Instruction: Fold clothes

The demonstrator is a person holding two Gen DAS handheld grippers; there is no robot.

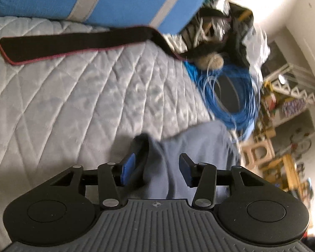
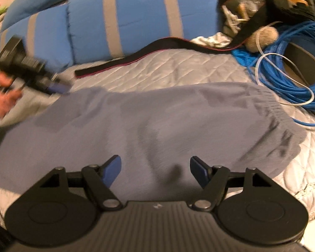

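Soft, limp grey-blue fleece shorts [image 2: 149, 126] lay under both parted, empty hand-held grippers [image 2: 155, 170]; elastic waistband edge looked like the best grip.

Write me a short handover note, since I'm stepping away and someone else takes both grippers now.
Left gripper: open, a fold of the grey-blue fleece garment between its pads, not pinched.
Right gripper: open, empty, above the garment.
The garment lies spread flat on the quilted grey bedspread, elastic waistband toward the coiled blue cable.
Done: laid out.
Left: apparently all folds, then tidying.
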